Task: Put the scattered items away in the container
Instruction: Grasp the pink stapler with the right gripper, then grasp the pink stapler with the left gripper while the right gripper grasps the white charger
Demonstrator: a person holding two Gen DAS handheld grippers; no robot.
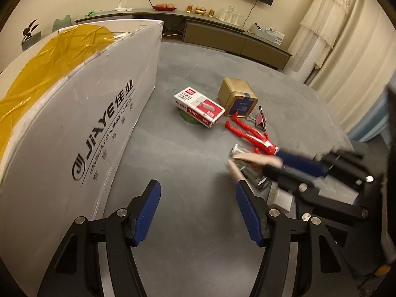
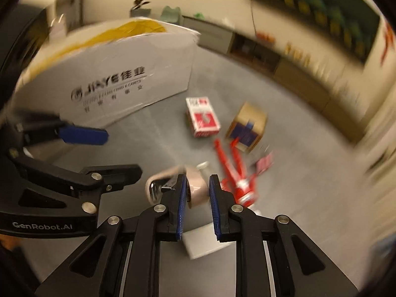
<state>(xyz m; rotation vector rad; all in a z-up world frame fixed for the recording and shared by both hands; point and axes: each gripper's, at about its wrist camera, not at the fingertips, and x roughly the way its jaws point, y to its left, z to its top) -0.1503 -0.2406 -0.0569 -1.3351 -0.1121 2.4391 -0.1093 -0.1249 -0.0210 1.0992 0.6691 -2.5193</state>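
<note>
**Pink clip between my right fingers, box waiting at upper left**

While my right gripper (image 2: 196, 185) sits low in the centre of its frame, its blue pads stand either side of a pale pink clip-like thing (image 2: 195, 185). The blur is heavy, so I cannot tell whether they pinch it or only straddle it. I judge the step to be lifting this piece, and to do it well I would press the pads squarely on its broad body, not on the metal end at its left, then raise it straight before swinging towards the box (image 2: 128, 79) at upper left. It must clear the tall near wall before I let go.

My left gripper (image 1: 198, 210) is spread wide at the bottom of its view, holding nothing, beside the box wall.

At centre right, the other pieces lie close together on the grey table (image 1: 188, 163): a staple carton (image 1: 199, 109), a gold tin (image 1: 237, 97), red pliers (image 1: 250, 133) and a small binder clip (image 1: 261, 120).

On the box I read "JIAYE", Chinese characters and "HAVING A FAMILY AND A CAREER". The carton's print is too small for me. "GenRobot.AI" marks the left tool's frame, at lower left of the right view.
</note>
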